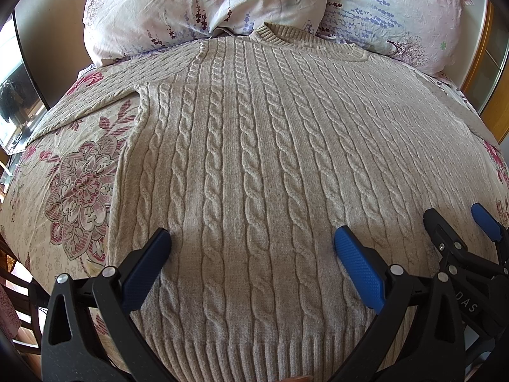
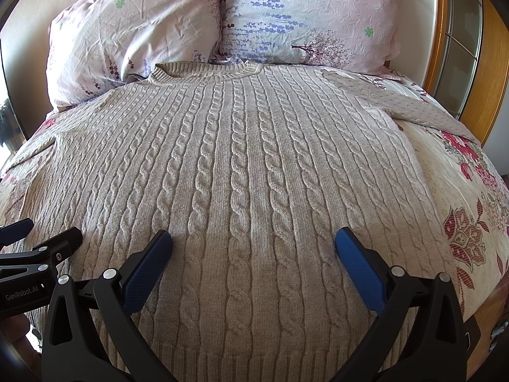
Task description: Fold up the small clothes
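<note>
— What have you got in front of you?

— A beige cable-knit sweater (image 1: 254,146), spread flat and face up on the bed (image 1: 76,172). Its round neck sits against two lilac-print pillows (image 2: 222,22), and its ribbed hem lies nearest me. The twisted cables run straight from collar to hem, with hardly a wrinkle. One sleeve stretches out to each side across the flowered bedspread.

— And your fingers?

— My left gripper (image 1: 251,245) hangs over the lower part of the sweater, fingers (image 1: 356,264) spread wide, nothing between them. My right gripper (image 2: 253,245) is just beside it, over the same lower part, equally spread and empty. I can't tell if the tips touch the knit.
</note>
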`<state>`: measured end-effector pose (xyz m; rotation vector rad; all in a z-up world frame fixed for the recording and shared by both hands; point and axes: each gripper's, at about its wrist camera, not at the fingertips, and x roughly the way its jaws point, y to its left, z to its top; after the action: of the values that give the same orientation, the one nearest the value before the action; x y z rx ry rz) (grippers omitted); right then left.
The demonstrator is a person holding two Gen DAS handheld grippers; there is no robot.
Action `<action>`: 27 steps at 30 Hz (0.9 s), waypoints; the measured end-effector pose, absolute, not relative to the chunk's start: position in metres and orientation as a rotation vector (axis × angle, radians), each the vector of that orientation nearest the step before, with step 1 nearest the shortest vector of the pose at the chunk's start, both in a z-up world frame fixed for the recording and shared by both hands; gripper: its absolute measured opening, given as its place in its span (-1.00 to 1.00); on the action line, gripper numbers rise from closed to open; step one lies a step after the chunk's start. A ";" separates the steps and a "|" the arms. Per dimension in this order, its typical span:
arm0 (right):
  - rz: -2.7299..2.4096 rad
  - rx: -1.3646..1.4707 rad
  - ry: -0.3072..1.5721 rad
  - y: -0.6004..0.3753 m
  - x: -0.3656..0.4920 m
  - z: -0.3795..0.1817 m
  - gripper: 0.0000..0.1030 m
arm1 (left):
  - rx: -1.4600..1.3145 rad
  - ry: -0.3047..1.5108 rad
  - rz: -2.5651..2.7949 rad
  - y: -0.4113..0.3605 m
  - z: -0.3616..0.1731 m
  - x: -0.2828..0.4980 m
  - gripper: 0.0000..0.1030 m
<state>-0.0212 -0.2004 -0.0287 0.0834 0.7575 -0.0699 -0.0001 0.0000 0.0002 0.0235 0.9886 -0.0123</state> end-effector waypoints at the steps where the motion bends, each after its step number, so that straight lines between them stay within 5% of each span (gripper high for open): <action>1: -0.070 0.083 0.758 -0.200 -0.021 -0.029 0.97 | 0.024 0.989 -0.012 0.000 0.000 0.000 0.97; 27: 0.041 0.024 0.907 -0.198 -0.005 -0.026 0.97 | 0.028 1.012 0.001 -0.001 0.001 0.004 0.97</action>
<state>-0.0054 -0.1984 -0.0257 0.0238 0.9068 0.0411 0.0037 -0.0006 0.0014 0.0285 1.0116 0.0010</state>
